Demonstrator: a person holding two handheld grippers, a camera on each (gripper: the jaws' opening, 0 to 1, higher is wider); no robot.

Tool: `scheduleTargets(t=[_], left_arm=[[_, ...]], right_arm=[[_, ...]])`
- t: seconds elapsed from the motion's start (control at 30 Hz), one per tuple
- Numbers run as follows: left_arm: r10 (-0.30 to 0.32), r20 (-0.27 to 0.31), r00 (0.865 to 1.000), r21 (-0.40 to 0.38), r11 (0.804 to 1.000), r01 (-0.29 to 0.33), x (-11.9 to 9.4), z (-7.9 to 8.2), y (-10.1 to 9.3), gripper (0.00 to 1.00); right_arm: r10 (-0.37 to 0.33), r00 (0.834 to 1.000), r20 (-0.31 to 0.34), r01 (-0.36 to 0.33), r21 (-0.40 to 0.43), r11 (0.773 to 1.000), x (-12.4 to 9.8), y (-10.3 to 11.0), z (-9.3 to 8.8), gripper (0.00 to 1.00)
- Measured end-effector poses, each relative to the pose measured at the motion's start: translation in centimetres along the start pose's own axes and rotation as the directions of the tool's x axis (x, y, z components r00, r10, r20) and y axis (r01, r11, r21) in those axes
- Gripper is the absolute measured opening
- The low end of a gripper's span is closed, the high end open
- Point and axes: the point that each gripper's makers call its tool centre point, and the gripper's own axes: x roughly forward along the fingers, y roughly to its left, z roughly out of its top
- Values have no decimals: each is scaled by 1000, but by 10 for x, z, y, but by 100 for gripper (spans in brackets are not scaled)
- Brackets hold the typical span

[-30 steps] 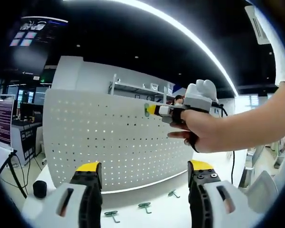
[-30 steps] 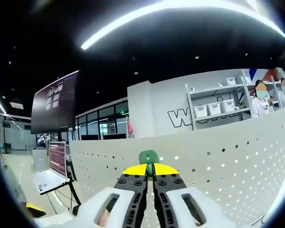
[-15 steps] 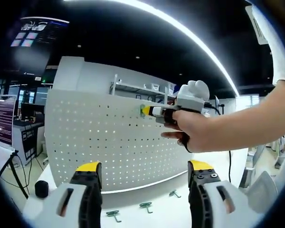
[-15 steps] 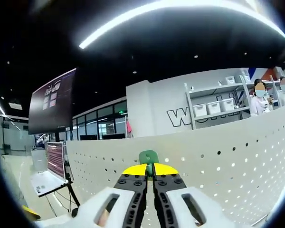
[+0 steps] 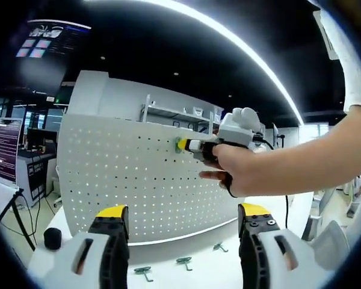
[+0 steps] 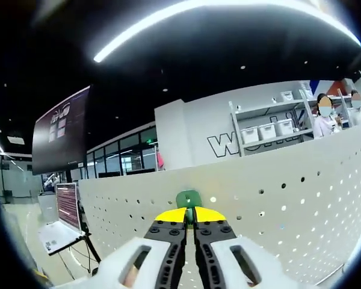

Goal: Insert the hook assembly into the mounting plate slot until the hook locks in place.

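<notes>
Left gripper view has its own left tool (image 5: 182,221) at 6 o'clock, with the two yellow-tipped jaws wide apart and nothing between them. Beyond them a white pegboard plate (image 5: 126,180) stands upright on the white counter (image 5: 198,274). From 3 o'clock a person's hand (image 5: 234,171) comes in and carries the right tool (image 5: 182,145), which points toward 9 o'clock and reaches the upper edge of the plate. At its tip a small green hook (image 5: 177,145) is touching the plate or is just beside it; I cannot tell if it sits in a hole. Three more green hooks lie flat on the counter in front of the plate: one (image 5: 142,272) at about 7 o'clock, one (image 5: 183,262) near 6 o'clock and one (image 5: 219,245) a little toward 5 o'clock. A dark round object (image 5: 52,238) rests on the counter at 8 o'clock, beside the left end of the plate.

Right gripper view looks along the right tool (image 6: 190,214), whose jaws are closed together on the green hook (image 6: 188,198). The hook's rounded head stands out above the yellow tips, in front of the pegboard plate (image 6: 277,211), which runs across the lower half of the view. A laptop (image 6: 60,223) with a lit screen stands at 8 o'clock.
</notes>
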Motion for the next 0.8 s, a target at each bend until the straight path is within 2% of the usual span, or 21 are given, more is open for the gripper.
scheduleTargets(t=[0.17,0.57,0.73,0.8], left_arm=[[0,-3,1000,-2,1000,0,-2,0,0,76],[-7,-9,1000,-4,1000,7,-7,3,2,76],[-4,-16,1000,-9,1000,4,-10,2,4,75],[-3,-15,1000,-9,1000,3,-12,4,5,75]], right_arm=[[-30,1000,-4,30,45,999,3,-1,-3,1],[-128,991,24,128,-8,992,7,2,-8,1],[-185,981,51,182,67,981,10,-1,-8,2],[-191,980,47,188,54,981,11,0,-8,2]])
